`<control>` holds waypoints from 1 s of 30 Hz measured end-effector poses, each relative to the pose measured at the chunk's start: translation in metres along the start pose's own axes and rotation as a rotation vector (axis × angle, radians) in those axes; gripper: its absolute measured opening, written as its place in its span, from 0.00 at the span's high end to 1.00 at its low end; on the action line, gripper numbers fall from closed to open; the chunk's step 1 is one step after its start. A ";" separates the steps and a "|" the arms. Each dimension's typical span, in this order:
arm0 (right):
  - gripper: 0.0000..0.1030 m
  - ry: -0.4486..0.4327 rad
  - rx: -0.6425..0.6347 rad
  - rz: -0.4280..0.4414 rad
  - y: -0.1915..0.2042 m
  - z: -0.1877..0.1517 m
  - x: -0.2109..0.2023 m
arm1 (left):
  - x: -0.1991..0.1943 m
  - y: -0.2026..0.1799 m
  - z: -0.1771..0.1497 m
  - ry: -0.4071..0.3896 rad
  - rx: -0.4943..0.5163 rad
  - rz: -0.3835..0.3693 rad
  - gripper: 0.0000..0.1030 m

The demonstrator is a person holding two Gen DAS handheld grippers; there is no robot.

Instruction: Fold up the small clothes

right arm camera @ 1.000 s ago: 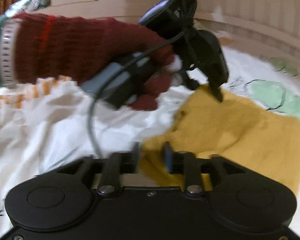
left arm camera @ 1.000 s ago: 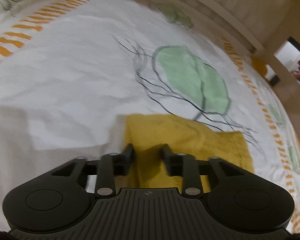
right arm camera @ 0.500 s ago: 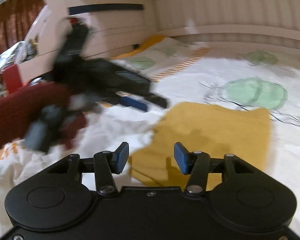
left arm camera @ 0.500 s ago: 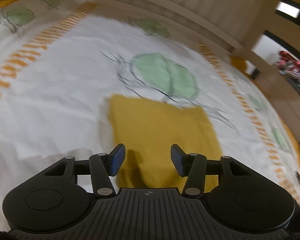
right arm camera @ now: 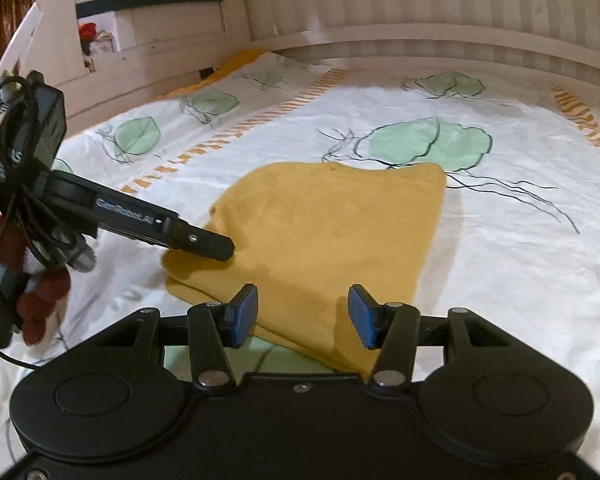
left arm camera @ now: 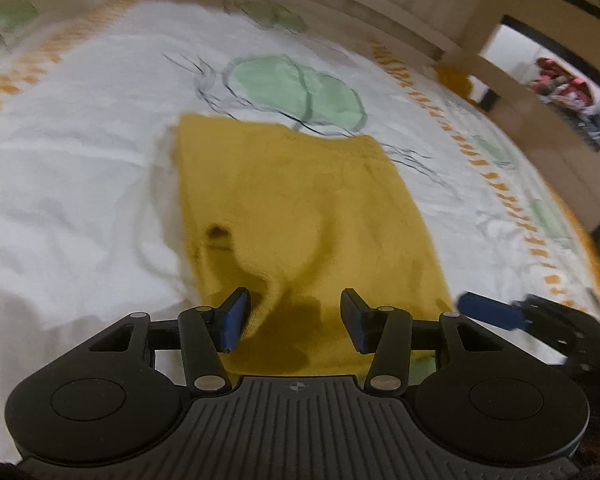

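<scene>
Left wrist view: the left gripper (left arm camera: 292,316) hangs over the near edge of a yellow garment (left arm camera: 300,216), which lies folded flat on a white bed sheet (left arm camera: 80,152) printed with green leaves. Its blue-padded fingers (left arm camera: 234,318) stand about half apart, with a raised wrinkle of the yellow cloth just past them; the pads press on nothing. At the near right, one blue finger of the right gripper (left arm camera: 488,314) reaches in beside the garment's right corner.

Right wrist view: the right gripper (right arm camera: 302,316) sits above the garment's (right arm camera: 332,240) near corner. Its fingers (right arm camera: 244,314) are also about half apart and empty, with the cloth lying below the gap. On the left, the left gripper (right arm camera: 220,248), held by a hand (right arm camera: 32,300) in a dark red knitted glove, points at the garment's left edge with its tip on or just over the cloth; which one I cannot tell. The bed sheet (right arm camera: 520,260) spreads to a pale slatted bed frame (right arm camera: 420,4) at the far side.
</scene>
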State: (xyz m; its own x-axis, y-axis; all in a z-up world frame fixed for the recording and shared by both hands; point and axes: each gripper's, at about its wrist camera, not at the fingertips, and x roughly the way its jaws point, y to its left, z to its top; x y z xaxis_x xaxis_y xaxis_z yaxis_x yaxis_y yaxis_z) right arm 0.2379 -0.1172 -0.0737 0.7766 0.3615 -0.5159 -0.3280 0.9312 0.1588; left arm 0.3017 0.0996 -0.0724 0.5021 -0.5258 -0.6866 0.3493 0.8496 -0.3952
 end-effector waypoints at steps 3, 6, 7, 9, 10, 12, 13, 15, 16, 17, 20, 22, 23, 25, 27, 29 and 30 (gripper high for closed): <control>0.44 0.003 -0.017 -0.034 -0.004 -0.002 -0.002 | 0.009 0.015 -0.006 0.088 -0.114 -0.121 0.65; 0.44 0.009 -0.048 -0.051 -0.006 -0.004 -0.005 | 0.007 0.038 -0.012 0.086 -0.233 -0.129 0.79; 0.44 0.011 -0.050 -0.052 -0.007 -0.004 -0.005 | 0.005 0.045 -0.014 0.082 -0.270 -0.136 0.79; 0.44 0.015 -0.054 -0.055 -0.008 -0.004 -0.005 | 0.000 0.054 -0.018 0.074 -0.309 -0.142 0.79; 0.44 0.016 -0.053 -0.056 -0.008 -0.003 -0.005 | -0.003 0.056 -0.021 0.074 -0.305 -0.141 0.79; 0.44 0.015 -0.045 -0.052 -0.009 -0.002 -0.003 | -0.007 0.058 -0.024 0.068 -0.307 -0.141 0.80; 0.44 0.014 -0.042 -0.046 -0.008 0.000 -0.002 | -0.009 0.059 -0.025 0.064 -0.314 -0.143 0.80; 0.44 0.009 -0.048 -0.032 -0.004 0.004 0.001 | -0.012 0.059 -0.025 0.047 -0.321 -0.135 0.80; 0.44 0.006 -0.052 -0.021 -0.002 0.007 0.003 | -0.012 0.058 -0.024 0.045 -0.316 -0.130 0.80; 0.44 0.003 -0.054 -0.012 -0.001 0.009 0.005 | -0.014 0.057 -0.024 0.042 -0.311 -0.123 0.80; 0.44 0.026 -0.060 -0.018 -0.001 0.012 0.016 | -0.018 0.062 -0.025 0.018 -0.336 -0.107 0.80; 0.44 0.070 -0.063 -0.049 -0.004 0.008 0.026 | -0.021 0.066 -0.025 0.005 -0.351 -0.062 0.79; 0.44 0.094 -0.057 -0.070 -0.007 0.005 0.030 | -0.023 0.068 -0.025 0.004 -0.340 -0.026 0.79; 0.44 0.137 -0.032 -0.109 -0.015 0.000 0.035 | -0.026 0.072 -0.026 -0.004 -0.355 -0.007 0.79; 0.43 0.146 0.039 -0.114 -0.028 -0.005 0.032 | -0.033 0.072 -0.023 -0.044 -0.355 0.013 0.79; 0.43 0.144 0.113 -0.087 -0.039 -0.007 0.029 | -0.041 0.063 -0.017 -0.095 -0.295 0.047 0.75; 0.43 0.142 0.128 -0.081 -0.041 -0.008 0.028 | -0.044 0.058 -0.013 -0.120 -0.265 0.044 0.69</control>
State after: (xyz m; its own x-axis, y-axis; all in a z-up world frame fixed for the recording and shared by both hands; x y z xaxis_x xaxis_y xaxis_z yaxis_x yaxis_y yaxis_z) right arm 0.2686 -0.1461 -0.1010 0.7108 0.2837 -0.6436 -0.1898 0.9585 0.2129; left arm 0.2894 0.1727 -0.0736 0.6080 -0.4755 -0.6358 0.1136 0.8447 -0.5231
